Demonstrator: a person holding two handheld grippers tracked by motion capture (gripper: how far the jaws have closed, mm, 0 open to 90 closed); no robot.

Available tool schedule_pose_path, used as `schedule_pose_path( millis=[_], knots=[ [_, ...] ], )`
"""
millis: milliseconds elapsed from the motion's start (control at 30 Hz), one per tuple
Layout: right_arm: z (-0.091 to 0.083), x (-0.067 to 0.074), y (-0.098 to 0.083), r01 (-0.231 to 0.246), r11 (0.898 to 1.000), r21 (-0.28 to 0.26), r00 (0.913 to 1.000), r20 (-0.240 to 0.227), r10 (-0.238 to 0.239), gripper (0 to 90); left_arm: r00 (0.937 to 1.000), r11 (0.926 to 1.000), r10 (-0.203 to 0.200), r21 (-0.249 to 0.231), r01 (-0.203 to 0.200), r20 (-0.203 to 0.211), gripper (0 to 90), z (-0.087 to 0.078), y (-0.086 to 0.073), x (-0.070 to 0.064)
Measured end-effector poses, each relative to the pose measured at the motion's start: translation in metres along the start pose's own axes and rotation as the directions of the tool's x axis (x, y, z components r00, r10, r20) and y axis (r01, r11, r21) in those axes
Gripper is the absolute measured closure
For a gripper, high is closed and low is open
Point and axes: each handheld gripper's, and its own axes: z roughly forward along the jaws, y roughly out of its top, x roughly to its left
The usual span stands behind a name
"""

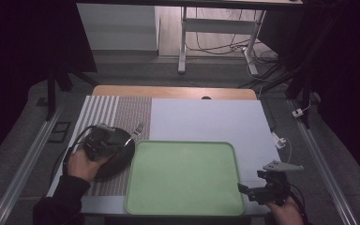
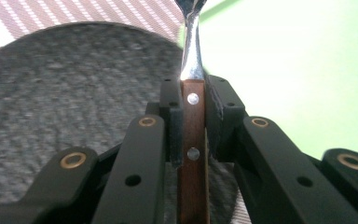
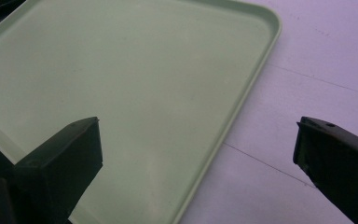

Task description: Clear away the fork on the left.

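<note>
A green tray (image 1: 184,178) lies on the bench (image 1: 206,119), with a dark round plate (image 1: 117,161) touching its left edge. The right tongs (image 1: 246,191) gape apart beside the tray's right rim. The left tongs (image 2: 193,100) are clamped on a wooden-handled utensil (image 2: 192,140) above the plate.

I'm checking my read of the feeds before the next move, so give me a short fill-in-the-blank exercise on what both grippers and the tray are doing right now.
1. The left gripper is shut on the ____ handle of a metal utensil.
2. Beneath that gripper lies a round dark ____.
3. The right gripper hovers with its jaws ____ at the green tray's near right corner.
4. The tray's colour is ____.

Missing words: wooden; plate; open; green
</note>
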Motion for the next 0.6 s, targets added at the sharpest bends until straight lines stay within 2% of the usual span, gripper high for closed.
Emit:
schedule_pose_path(
  millis=[367, 600],
  knots=[
    [0.000, 0.000, 0.000, -0.002, 1.000, 0.001, 1.0000, -0.001, 0.002, 1.3, 0.9975, 0.9990, 0.042, -0.020, -0.041, 0.056, 77.6, 0.004, -0.004, -0.049],
    [0.000, 0.000, 0.000, -0.003, 1.000, 0.001, 1.0000, -0.002, 0.003, 1.3, 0.9951, 0.9989, 0.046, -0.016, -0.045, 0.088, 77.5, 0.013, -0.007, -0.074]
  ],
)
